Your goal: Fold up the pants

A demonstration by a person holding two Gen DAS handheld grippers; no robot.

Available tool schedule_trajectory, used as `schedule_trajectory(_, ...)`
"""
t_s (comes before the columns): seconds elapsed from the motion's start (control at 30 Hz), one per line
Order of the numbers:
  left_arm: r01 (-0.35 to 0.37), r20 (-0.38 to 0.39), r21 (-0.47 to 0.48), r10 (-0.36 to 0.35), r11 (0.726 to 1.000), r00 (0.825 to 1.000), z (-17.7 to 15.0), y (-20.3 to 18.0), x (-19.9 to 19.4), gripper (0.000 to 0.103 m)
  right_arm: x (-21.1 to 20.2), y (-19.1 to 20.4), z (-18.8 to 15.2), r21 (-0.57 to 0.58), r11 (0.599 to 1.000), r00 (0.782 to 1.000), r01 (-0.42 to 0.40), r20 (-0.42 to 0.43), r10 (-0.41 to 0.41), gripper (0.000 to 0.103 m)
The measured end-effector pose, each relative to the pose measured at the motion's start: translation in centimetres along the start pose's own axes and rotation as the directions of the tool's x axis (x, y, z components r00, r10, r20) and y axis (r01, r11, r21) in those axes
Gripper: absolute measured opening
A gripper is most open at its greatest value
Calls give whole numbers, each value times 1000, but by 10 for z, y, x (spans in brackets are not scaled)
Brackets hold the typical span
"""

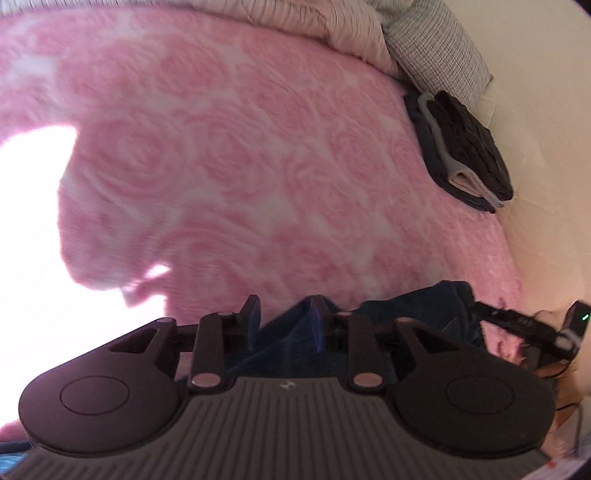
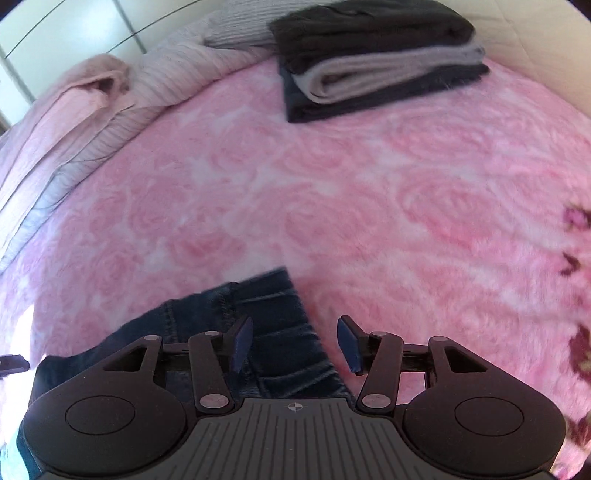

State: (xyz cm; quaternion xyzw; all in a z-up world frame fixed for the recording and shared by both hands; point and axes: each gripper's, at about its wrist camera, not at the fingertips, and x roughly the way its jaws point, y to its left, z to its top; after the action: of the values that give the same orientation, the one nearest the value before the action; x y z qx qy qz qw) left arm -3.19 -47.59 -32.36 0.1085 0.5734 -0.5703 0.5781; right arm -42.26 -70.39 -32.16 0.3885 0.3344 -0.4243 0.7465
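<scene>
A: Left tongs point(image 1: 284, 325)?
B: Narrow, gripping dark blue denim pants point(image 1: 424, 310).
A: Right tongs point(image 2: 295, 345)?
B: Wide; pants point(image 2: 280, 325) lie between, on pink rose-patterned bed blanket point(image 2: 332, 184). No legible writing.

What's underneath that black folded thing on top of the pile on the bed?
Under the black folded garment lie a beige folded one and a dark grey one, stacked on the pink blanket. Anything beneath the pile is hidden.

Pants point(image 2: 280, 332) — dark blue denim, bunched & creased, lying on the pink rose-pattern blanket point(image 2: 332, 192) at its near edge. One end w/ a stitched seam shows flat; in left wrist view the fabric point(image 1: 424, 314) is rumpled — partly hidden.
</scene>
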Motion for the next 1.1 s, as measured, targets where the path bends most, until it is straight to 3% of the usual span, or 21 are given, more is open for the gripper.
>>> schedule_trajectory(0.03,28,-25,2,-28,1000,999,1,-1,8,24,0,-2,-2,14,1000,1000,-4,4,3,48)
schedule_trajectory(0.13,16,-69,54,-12,998,998,1,-8,29,19,-3,-6,-10,27,1000,1000,-8,10,8,48)
schedule_trajectory(0.17,26,-75,71,-21,997,997,0,-10,35,0,-2,-5,-12,18,1000,1000,2,8,-3,48)
schedule_trajectory(0.23,-4,-47,134,11,991,999,-4,-17,40,0,3,-4,-18,-9,998,998,57,-12,-57,49)
schedule_trajectory(0.37,-138,17,207,138,969,990,-15,-23,64,3,2,-1,-24,-4,990,990,143,16,-143,60)
schedule_trajectory(0.43,-202,77,261,189,944,979,-25,-35,65,4,-8,4,-25,-18,966,965,258,58,-256,60)
schedule_trajectory(0.5,-268,146,251,238,930,960,-29,-40,54,14,-29,14,-30,-73,943,940,326,128,-315,60)
schedule_trajectory(0.53,-280,179,208,245,937,953,-29,-38,42,22,-43,20,-37,-103,940,937,326,169,-307,60)
schedule_trajectory(0.6,-304,247,133,265,943,932,-34,-31,14,18,-67,33,-54,-173,942,945,287,209,-250,60)
schedule_trajectory(0.67,-316,270,150,269,937,925,-50,-30,-11,18,-84,50,-78,-253,933,956,255,208,-204,60)
schedule_trajectory(0.83,-309,230,225,258,924,938,-128,-28,-58,18,-86,105,-142,-472,871,987,135,139,-78,60)
schedule_trajectory(0.97,-320,158,170,295,932,942,-186,-16,-66,18,-59,147,-199,-574,818,1000,23,3,-26,60)
schedule_trajectory(1.0,-340,154,175,315,924,936,-199,-15,-65,18,-49,152,-214,-601,799,998,33,-22,-58,60)
schedule_trajectory(1.03,-370,148,190,346,909,926,-211,-14,-63,18,-46,154,-227,-621,781,997,69,14,-77,60)
schedule_trajectory(1.1,-408,163,207,380,889,911,-232,-13,-63,18,-49,153,-234,-601,795,997,80,39,-71,60)
